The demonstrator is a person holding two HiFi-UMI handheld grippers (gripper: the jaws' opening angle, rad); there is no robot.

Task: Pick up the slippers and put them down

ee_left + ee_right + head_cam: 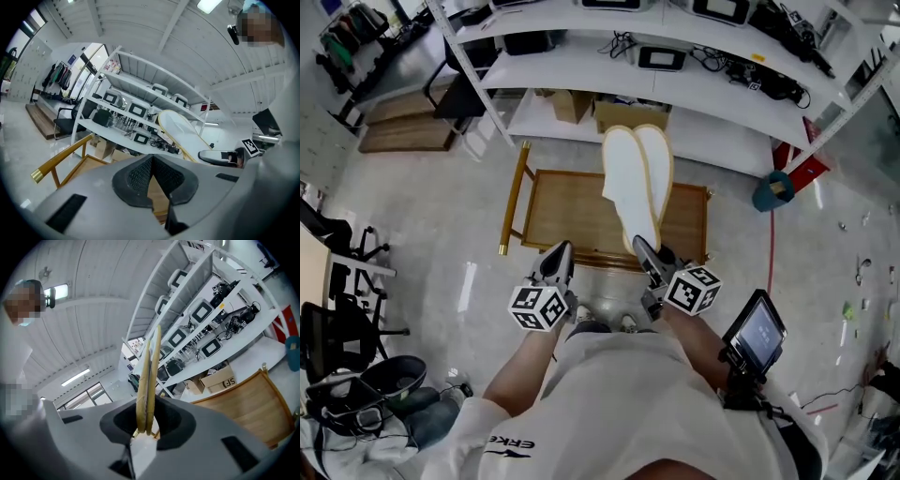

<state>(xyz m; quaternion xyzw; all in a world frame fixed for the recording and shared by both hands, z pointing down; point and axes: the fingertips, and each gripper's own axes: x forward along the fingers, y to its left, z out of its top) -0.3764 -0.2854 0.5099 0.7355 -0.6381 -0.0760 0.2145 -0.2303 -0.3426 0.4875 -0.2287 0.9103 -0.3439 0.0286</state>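
The right tongs [645, 251] pinch both thin, seemingly light slippers [636, 183] at one end above the wooden stand [562, 211]; the left tongs [560, 255] are closed and empty.

Ceiling lights [208, 4] fill the room with bright, even light; shadows are faint. The glossy floor [469, 281] carries pale glare streaks, and the white slippers [630, 178] nearly wash out. Both gripper views bow hard toward black corners; the left gripper [152, 161] looks soft up close.
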